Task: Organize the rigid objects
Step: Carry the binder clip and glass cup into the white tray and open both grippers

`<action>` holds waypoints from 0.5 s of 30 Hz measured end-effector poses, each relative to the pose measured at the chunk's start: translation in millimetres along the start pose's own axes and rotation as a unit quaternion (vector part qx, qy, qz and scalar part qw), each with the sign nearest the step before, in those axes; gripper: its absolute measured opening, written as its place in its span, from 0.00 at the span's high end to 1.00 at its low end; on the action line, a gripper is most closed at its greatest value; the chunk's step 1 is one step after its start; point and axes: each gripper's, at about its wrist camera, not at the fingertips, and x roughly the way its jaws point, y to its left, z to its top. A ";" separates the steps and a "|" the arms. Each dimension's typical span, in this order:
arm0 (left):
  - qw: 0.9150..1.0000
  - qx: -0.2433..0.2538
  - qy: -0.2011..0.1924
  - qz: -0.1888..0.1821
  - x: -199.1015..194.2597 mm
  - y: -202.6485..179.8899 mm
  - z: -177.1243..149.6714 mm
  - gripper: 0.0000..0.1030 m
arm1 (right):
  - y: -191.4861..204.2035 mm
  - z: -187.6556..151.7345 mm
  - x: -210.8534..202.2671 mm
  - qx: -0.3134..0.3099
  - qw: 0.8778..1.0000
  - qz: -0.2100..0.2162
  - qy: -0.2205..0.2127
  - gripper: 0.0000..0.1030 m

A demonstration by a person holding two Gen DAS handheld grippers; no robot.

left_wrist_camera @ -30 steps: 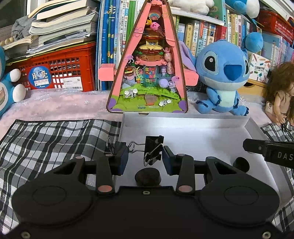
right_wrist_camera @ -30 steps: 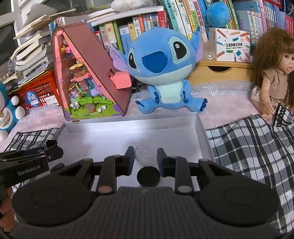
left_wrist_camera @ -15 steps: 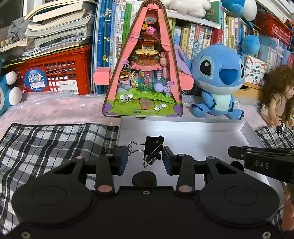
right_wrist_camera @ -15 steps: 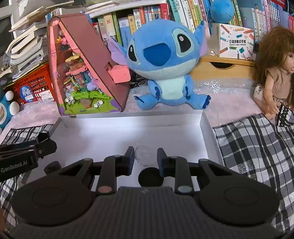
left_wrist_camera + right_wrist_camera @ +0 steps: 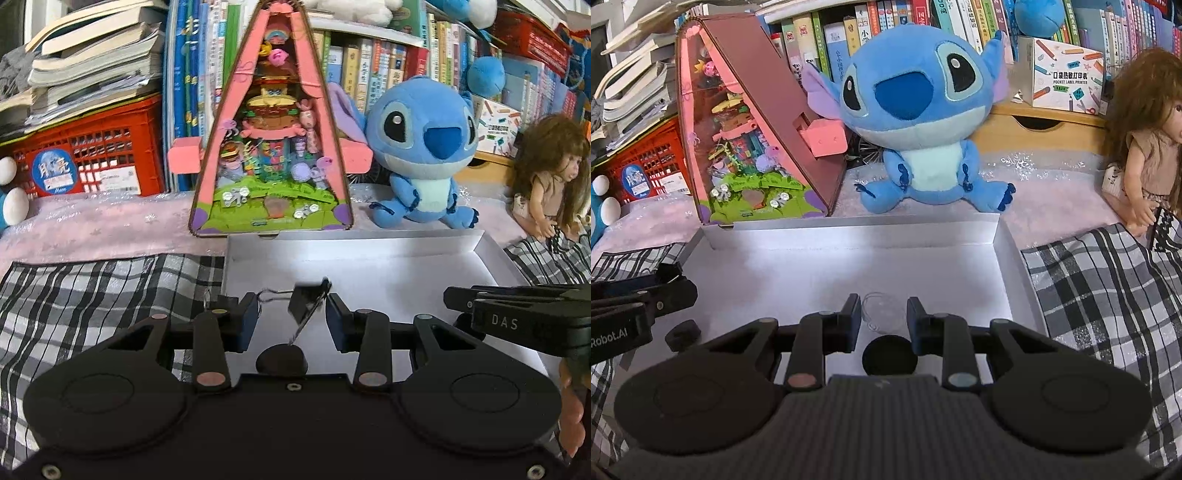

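Two grippers over my white tray (image 5: 1004,236): left gripper (image 5: 291,319) fingers clamped on a binder clip (image 5: 308,301) by its wire handle for drop-in, right gripper (image 5: 881,319) fingers nearly together around a clear cap (image 5: 882,312), contact unclear.

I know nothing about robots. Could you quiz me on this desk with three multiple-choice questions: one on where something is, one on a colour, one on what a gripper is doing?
1. The blue plush toy sits: A on a chair; B behind the white box, beside the triangular toy house; C on the floor.
2. The crate under the book stack is: A red; B green; C yellow.
3. The left gripper is: A wide open, empty; B shut on a black binder clip; C gripping a spoon.

Answers:
1. B, it sits just past the box's far wall.
2. A, its lattice is red.
3. B, the clip hangs between the fingers.
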 end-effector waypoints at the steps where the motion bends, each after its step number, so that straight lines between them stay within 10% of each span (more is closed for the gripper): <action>1: 1.000 0.007 -0.005 -0.004 -1.2 -2.2 -0.8 0.66 | -0.5 -0.3 0.5 0.001 1.000 0.000 0.001 0.69; 15: 0.999 0.033 0.006 -0.002 11.0 -24.4 -10.1 0.69 | -5.4 -2.1 3.1 0.004 1.000 -0.002 0.002 0.69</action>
